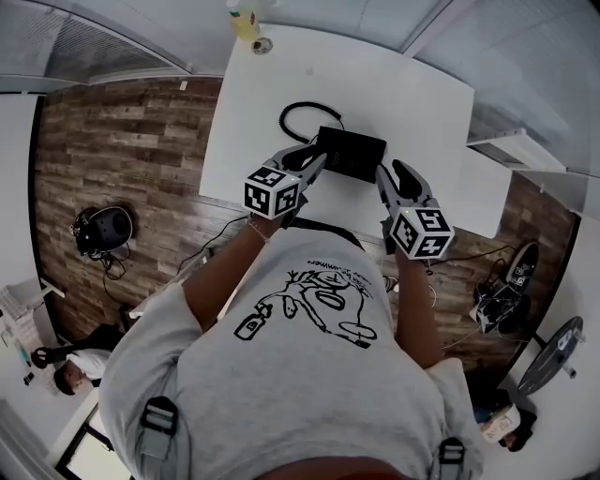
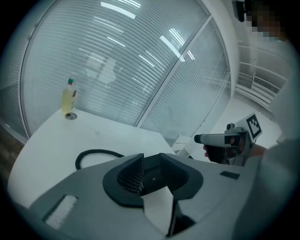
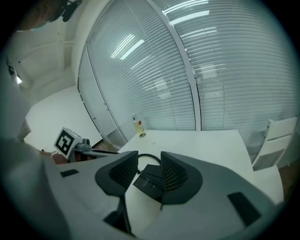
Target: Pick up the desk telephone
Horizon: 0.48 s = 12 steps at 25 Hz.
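Note:
A black desk telephone [image 1: 352, 153] lies on the white table [image 1: 412, 103], its coiled cord [image 1: 300, 117] looping behind it to the left. My left gripper [image 1: 317, 159] sits at the phone's left edge and my right gripper [image 1: 382, 180] at its right edge. In the left gripper view the jaws of the left gripper [image 2: 151, 165] stand apart, with the dark phone [image 2: 153, 177] showing in the gap and the cord [image 2: 96, 153] beyond. In the right gripper view the right gripper [image 3: 149, 167] is open, the phone [image 3: 150, 183] between its jaws but not pressed.
A yellow bottle [image 1: 244, 19] and a small round object [image 1: 262, 44] stand at the table's far edge. A white chair [image 3: 274, 136] stands to the right of the table. On the wooden floor lie a dark bag [image 1: 103, 230] at left and shoes [image 1: 502, 300] at right.

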### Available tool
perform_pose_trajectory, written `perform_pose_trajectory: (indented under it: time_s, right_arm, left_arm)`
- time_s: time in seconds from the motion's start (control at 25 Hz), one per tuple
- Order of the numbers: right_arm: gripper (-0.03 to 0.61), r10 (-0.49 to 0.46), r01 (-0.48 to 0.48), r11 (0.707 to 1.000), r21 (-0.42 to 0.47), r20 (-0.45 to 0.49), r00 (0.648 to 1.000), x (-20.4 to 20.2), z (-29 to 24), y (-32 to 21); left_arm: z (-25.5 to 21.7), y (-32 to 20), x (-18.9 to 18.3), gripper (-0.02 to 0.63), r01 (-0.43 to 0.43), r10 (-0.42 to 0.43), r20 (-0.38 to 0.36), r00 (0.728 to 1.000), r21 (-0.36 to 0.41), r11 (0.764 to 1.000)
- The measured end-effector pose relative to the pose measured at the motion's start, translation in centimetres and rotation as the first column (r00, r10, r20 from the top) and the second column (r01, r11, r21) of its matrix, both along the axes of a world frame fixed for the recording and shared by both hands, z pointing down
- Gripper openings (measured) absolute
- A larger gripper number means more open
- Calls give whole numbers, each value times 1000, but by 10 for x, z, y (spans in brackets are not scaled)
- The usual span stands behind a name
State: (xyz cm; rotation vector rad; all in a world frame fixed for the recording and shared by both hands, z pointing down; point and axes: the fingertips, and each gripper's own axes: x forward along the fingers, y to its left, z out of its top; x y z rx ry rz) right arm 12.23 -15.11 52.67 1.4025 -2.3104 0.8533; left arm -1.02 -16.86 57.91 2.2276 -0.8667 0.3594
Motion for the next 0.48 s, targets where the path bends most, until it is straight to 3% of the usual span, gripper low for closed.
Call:
perform_pose_trajectory:
  time_s: [0.48]
  right_arm:
    - [150,13,-13,986,-169,-1,1000,11,89,-2]
  left_arm:
    - [100,-3,0,107,-22,29,32,999,-203,979]
